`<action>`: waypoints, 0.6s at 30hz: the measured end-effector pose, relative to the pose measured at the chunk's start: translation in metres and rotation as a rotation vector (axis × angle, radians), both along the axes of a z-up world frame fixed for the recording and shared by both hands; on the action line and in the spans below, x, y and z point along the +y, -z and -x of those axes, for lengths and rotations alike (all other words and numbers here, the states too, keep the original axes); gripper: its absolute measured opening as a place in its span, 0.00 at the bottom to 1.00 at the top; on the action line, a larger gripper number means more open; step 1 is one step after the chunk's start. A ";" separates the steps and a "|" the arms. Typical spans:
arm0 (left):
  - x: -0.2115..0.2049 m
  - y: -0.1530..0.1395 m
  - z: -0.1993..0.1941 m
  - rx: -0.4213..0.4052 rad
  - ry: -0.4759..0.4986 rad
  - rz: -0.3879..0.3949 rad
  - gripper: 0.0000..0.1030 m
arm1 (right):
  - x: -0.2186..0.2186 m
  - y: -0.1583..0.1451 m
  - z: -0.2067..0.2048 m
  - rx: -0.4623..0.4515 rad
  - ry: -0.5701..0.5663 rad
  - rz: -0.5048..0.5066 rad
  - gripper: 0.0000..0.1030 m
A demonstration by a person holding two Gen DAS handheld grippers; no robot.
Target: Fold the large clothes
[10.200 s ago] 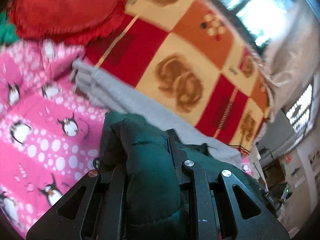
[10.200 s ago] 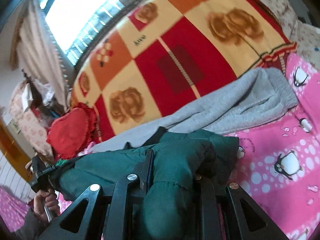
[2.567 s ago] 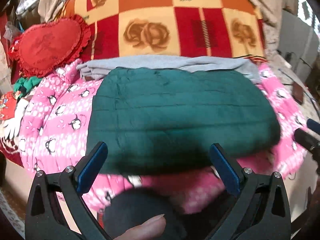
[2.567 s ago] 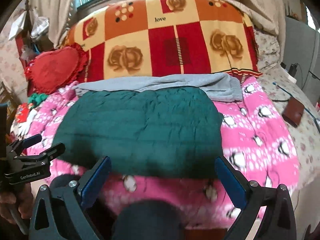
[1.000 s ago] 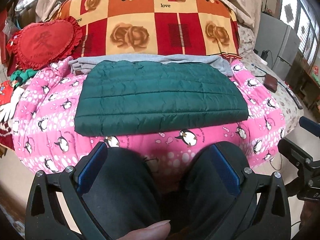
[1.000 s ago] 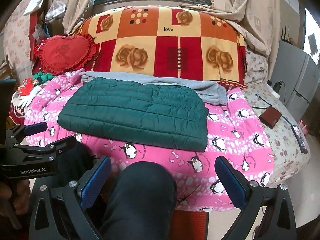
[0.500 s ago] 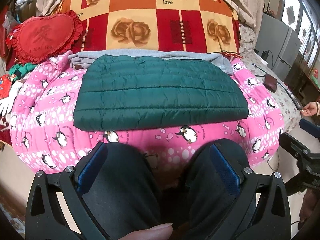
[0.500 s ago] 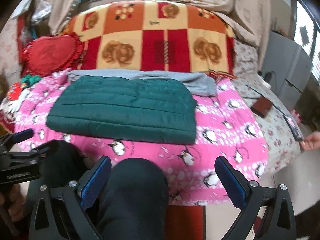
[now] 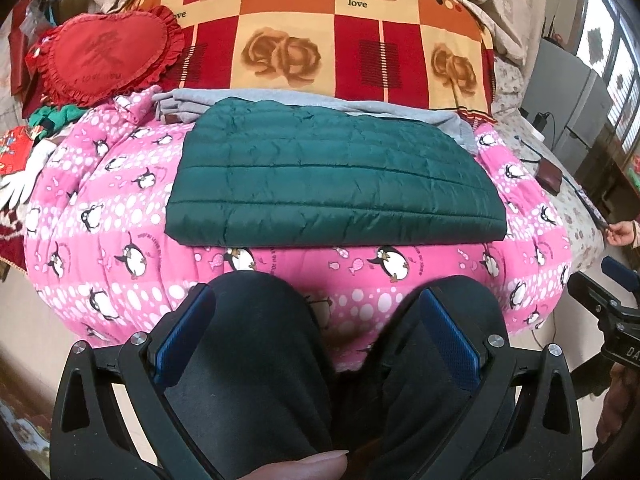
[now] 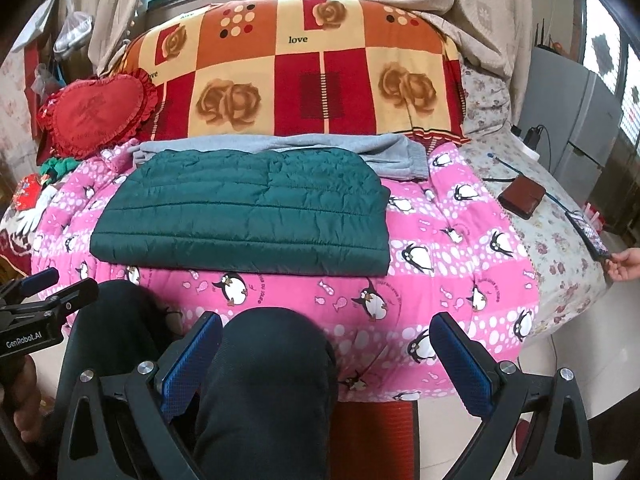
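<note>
A dark green quilted jacket [image 9: 332, 184] lies folded into a flat rectangle on the pink penguin blanket [image 9: 120, 240] of the bed; it also shows in the right wrist view [image 10: 248, 220]. A folded grey garment [image 9: 280, 100] lies behind it, partly under it. My left gripper [image 9: 316, 332] is open and empty, held back from the bed above the person's dark-trousered knees [image 9: 256, 360]. My right gripper [image 10: 328, 356] is open and empty too, over a knee [image 10: 264, 380]. Each gripper shows at the edge of the other's view.
A red heart cushion [image 9: 100, 60] and a red-orange rose blanket [image 9: 320, 32] sit at the back of the bed. A brown wallet [image 10: 522, 196], cables and a phone lie on the floral sheet at the right. Another person's hand [image 10: 626, 264] reaches in at the right edge.
Both grippers let go of the jacket and pulled back from the bed, open, leaving it folded flat. In the last half second the views shift only slightly.
</note>
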State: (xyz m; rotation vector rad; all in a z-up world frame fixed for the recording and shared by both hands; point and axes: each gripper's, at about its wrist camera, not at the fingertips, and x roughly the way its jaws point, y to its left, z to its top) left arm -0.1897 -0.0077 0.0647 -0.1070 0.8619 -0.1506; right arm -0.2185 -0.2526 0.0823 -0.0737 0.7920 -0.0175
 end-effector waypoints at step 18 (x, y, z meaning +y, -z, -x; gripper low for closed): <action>-0.001 0.005 0.002 0.002 0.007 0.002 0.99 | 0.002 -0.002 0.002 0.000 -0.007 0.002 1.00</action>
